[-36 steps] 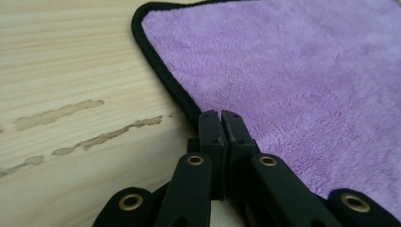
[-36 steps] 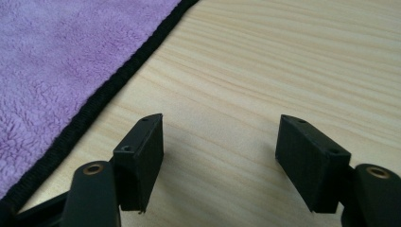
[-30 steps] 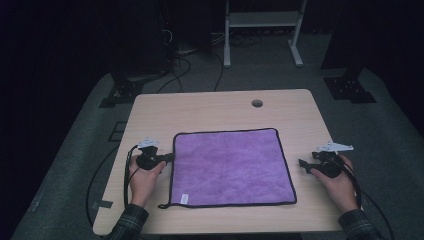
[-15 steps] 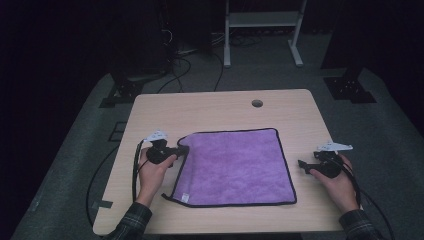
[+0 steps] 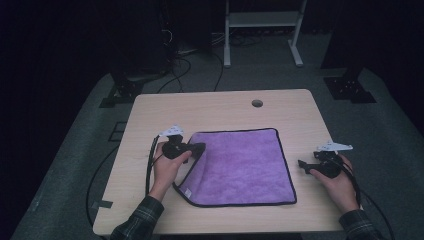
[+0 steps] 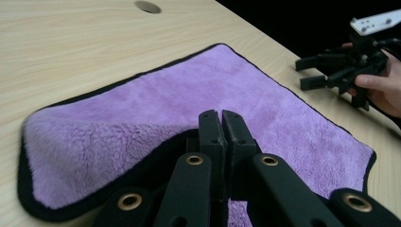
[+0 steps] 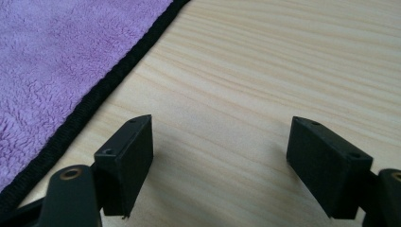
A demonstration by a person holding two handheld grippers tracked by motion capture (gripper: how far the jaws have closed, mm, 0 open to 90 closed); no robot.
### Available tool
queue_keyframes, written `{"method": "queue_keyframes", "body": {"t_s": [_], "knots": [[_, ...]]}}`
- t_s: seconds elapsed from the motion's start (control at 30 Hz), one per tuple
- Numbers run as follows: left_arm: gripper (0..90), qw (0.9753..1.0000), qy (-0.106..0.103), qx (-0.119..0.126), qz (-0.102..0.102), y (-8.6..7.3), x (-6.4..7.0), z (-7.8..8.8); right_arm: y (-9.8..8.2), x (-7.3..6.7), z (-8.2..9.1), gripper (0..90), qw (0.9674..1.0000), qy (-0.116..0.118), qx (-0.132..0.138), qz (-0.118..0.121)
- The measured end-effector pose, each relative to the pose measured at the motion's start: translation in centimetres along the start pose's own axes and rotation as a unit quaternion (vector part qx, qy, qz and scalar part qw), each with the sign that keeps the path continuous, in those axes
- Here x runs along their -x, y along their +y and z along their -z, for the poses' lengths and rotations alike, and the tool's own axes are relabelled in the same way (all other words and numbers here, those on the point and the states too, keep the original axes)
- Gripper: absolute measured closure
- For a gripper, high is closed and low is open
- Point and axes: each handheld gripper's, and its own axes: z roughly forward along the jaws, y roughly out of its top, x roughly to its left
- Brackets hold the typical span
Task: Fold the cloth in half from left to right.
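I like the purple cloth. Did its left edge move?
Yes. The left gripper dragged the cloth's left edge rightward, farther from the table's left edge.

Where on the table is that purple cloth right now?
In the high view the purple cloth lies mid-table toward the near edge, between the two hands. The left gripper pinches its left edge, lifted and folding inward; the right gripper sits open beside its right edge.

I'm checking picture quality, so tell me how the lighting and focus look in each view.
High view: dim and soft, room black beyond the table. Left gripper view: bright; purple cloth pile crisp, left gripper arms blurred at the bottom edge, dark shadow under the lifted fold. Right gripper view: even light, sharp wood grain, right gripper casting faint shadows.
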Motion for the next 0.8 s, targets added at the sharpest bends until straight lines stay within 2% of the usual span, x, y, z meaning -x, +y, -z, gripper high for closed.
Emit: {"method": "queue_keyframes", "body": {"t_s": [0.13, 0.63, 0.8], "knots": [[87.7, 0.9998, -0.013, -0.006, -0.014, 0.6, 0.6, -1.4, 0.0, 0.0, 0.0, 22.8, 1.0000, 0.000, 0.000, 0.000], [87.7, 0.9983, -0.050, -0.014, -0.025, 1.9, 2.0, -5.6, 0.0, 0.0, 0.0, 22.8, 1.0000, 0.000, 0.000, 0.000], [87.8, 0.9973, -0.064, -0.018, -0.031, 2.3, 2.8, -7.6, 0.0, 0.0, 0.0, 22.8, 1.0000, 0.000, 0.000, 0.000]]}}
